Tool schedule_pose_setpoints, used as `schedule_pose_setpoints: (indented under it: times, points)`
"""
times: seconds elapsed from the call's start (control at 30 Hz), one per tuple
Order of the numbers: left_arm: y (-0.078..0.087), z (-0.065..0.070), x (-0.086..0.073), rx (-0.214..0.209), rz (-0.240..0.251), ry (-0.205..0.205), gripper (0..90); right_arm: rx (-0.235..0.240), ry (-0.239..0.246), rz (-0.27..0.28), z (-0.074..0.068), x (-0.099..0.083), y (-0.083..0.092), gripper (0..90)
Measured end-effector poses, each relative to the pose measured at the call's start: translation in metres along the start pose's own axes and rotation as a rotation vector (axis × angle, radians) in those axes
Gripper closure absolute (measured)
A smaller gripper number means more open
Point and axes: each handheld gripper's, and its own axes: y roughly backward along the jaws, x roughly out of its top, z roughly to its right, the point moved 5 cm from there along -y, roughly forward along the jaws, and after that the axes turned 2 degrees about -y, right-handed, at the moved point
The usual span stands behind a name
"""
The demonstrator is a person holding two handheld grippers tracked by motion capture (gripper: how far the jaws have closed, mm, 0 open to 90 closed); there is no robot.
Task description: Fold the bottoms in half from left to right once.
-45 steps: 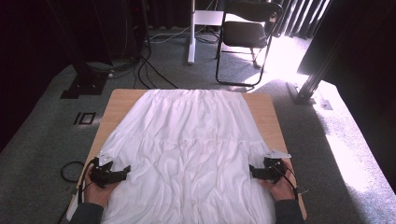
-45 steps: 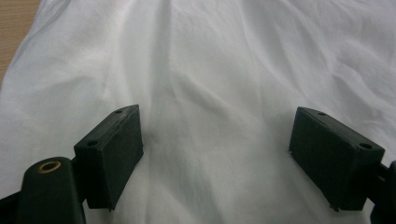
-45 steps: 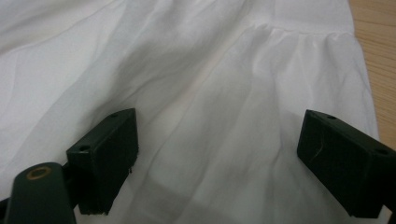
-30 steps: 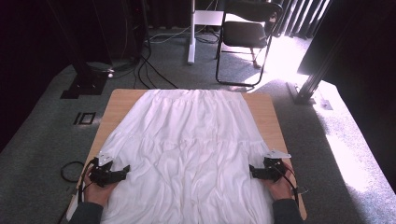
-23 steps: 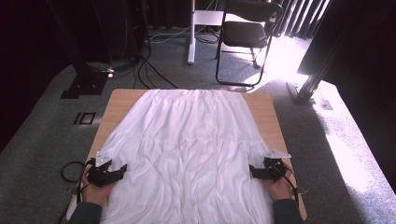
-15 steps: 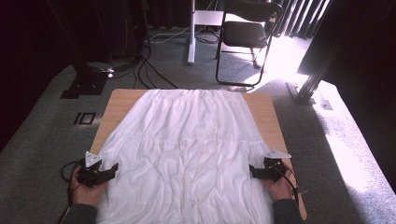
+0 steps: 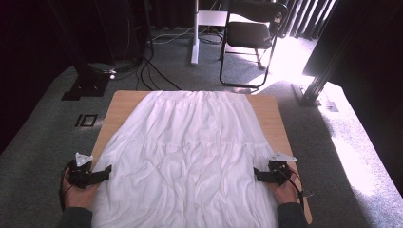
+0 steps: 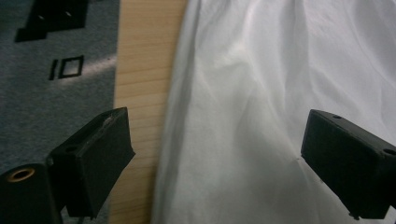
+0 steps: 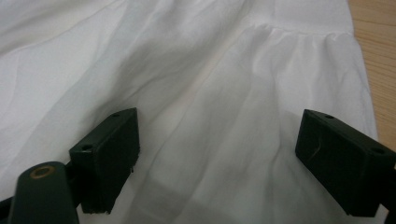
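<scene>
White skirt [image 7: 190, 152] is covering nearly the whole desk [image 7: 271, 114]; bare wood strips are running along 3 and 9 o'clock edges. Chair [image 7: 249, 35] is standing beyond at 12, off-desk.

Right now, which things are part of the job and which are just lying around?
Part of the job: white skirt, left tool, right tool, wooden table.
Just lying around: folding chair, floor cables, white post.

Hard sunlight pours in from my far right – blown-out glare on the carpet [image 7: 294, 61], the room behind nearly black. The white cloth [image 7: 190, 142] stays evenly lit, soft creases shadowed; up close my jaws blur slightly.
</scene>
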Motion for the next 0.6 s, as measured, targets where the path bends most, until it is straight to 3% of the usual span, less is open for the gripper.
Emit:
schedule_pose_setpoints:
  times: [0.17,0.2,0.37,0.43,0.53,0.6]
  points:
    - [-0.008,0.010,-0.006,-0.056,-0.049,-0.046,4.5,-0.001,-0.001,0.000,0.000,0.000,0.000,13.3]
    - [-0.009,0.012,-0.006,-0.064,-0.050,-0.039,4.1,-0.001,-0.001,0.000,0.000,0.000,0.000,13.3]
    - [-0.007,0.012,-0.005,-0.056,-0.066,-0.033,7.0,-0.001,-0.001,0.000,0.000,0.000,0.000,13.3]
    - [-0.002,0.011,-0.003,-0.055,-0.062,-0.026,23.6,-0.001,-0.001,0.001,0.000,0.000,0.000,13.3]
    - [0.002,0.007,-0.002,-0.064,-0.063,-0.012,65.3,-0.002,-0.001,0.001,0.000,0.000,0.000,13.4]
    - [0.003,0.007,-0.001,-0.079,-0.068,-0.019,80.6,-0.002,-0.002,0.001,0.000,0.000,0.000,13.5]
